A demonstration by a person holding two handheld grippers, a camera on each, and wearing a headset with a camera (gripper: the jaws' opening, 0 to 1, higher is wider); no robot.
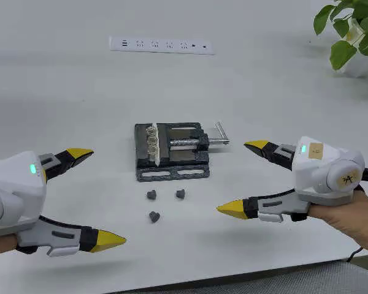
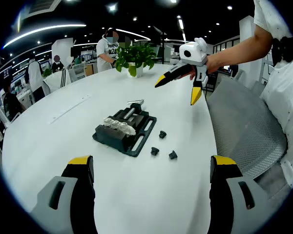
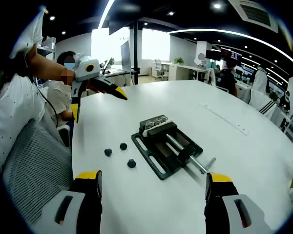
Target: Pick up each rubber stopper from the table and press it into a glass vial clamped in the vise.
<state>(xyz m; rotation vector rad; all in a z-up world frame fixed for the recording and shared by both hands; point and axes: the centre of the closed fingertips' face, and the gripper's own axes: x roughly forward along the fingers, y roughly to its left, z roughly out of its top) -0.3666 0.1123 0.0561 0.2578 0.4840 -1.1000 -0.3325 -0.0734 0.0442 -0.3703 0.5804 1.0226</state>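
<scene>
A black vise sits mid-table, clamping a row of small glass vials upright in its left end. Three dark rubber stoppers lie loose on the white table just in front of it. My left gripper hovers at the near left, open and holding nothing. My right gripper hovers at the near right, also open and holding nothing. The left gripper view looks across the stoppers to the vise. In the right gripper view the stoppers lie left of the vise.
A white power strip lies at the table's far side. A potted plant stands at the far right corner. The table's near edge runs close under both hands, with a grey mesh chair beside it. People stand in the background.
</scene>
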